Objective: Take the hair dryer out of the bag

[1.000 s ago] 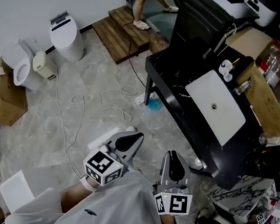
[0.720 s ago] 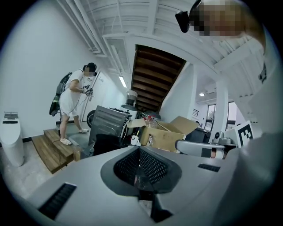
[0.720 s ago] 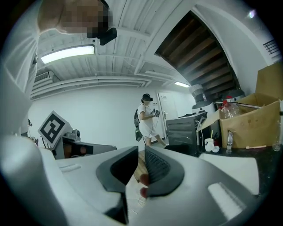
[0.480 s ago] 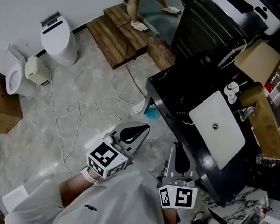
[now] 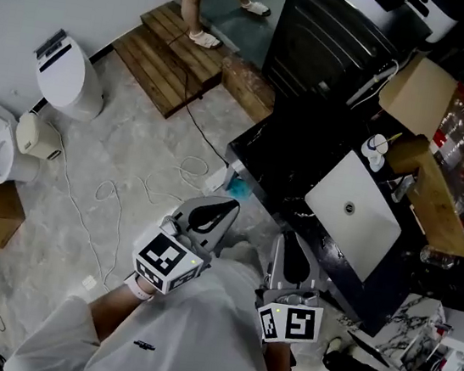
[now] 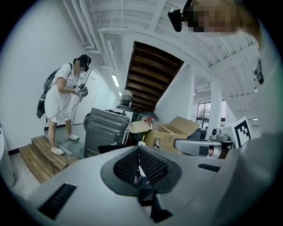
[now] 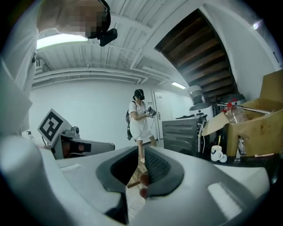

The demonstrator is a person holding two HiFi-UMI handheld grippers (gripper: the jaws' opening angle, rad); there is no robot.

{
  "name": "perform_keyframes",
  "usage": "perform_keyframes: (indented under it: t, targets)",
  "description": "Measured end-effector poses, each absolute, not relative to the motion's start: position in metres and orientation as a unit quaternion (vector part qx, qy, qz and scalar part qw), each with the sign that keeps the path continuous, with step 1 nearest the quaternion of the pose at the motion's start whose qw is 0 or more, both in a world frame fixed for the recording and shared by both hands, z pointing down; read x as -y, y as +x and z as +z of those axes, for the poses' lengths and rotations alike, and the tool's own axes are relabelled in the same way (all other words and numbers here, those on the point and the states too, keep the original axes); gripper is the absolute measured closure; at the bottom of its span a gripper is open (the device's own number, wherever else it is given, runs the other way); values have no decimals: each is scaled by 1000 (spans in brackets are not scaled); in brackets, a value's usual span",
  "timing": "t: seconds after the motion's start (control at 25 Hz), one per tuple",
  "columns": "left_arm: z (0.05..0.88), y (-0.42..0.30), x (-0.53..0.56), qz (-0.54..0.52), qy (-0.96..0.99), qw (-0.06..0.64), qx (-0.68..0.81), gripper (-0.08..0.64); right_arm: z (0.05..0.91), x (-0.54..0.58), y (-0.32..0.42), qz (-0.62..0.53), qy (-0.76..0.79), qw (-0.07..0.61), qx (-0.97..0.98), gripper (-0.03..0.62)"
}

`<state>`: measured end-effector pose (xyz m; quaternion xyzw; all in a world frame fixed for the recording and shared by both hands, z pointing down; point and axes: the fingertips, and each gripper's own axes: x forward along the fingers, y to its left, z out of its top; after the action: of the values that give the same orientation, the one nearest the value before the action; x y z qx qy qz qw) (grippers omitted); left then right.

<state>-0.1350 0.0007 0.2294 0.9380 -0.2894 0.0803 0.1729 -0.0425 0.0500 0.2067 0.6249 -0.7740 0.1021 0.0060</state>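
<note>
Head view looks down on a grey marble floor crossed by a white cable. A black table on the right carries a white slab and cardboard boxes; wooden steps lie far. My left gripper is closed and empty, my right gripper narrowly apart and empty. I cannot find the hair dryer or bag.
</note>
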Motion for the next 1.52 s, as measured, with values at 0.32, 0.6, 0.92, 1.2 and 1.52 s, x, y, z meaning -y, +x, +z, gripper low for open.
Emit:
perform_keyframes:
  t: [0.32, 0.6, 0.92, 1.2, 1.52]
  targets:
    - [242, -115, 13, 99, 942, 184, 264, 551, 217, -32, -20, 116, 644, 6, 756, 537]
    - [266, -91, 32, 148, 945, 176, 234, 551, 238, -20, 3, 132, 655, 4, 744, 543]
    - [306, -52, 70, 202, 942, 152, 219, 488, 266, 7, 32, 140, 656, 8, 741, 543]
    - [359, -29, 99, 260, 934, 125, 210, 454, 295, 27, 44, 161, 653, 21, 739, 543]
    - [427, -9, 122, 331, 918, 88, 202, 432, 331, 43, 48, 191, 644, 41, 740, 543]
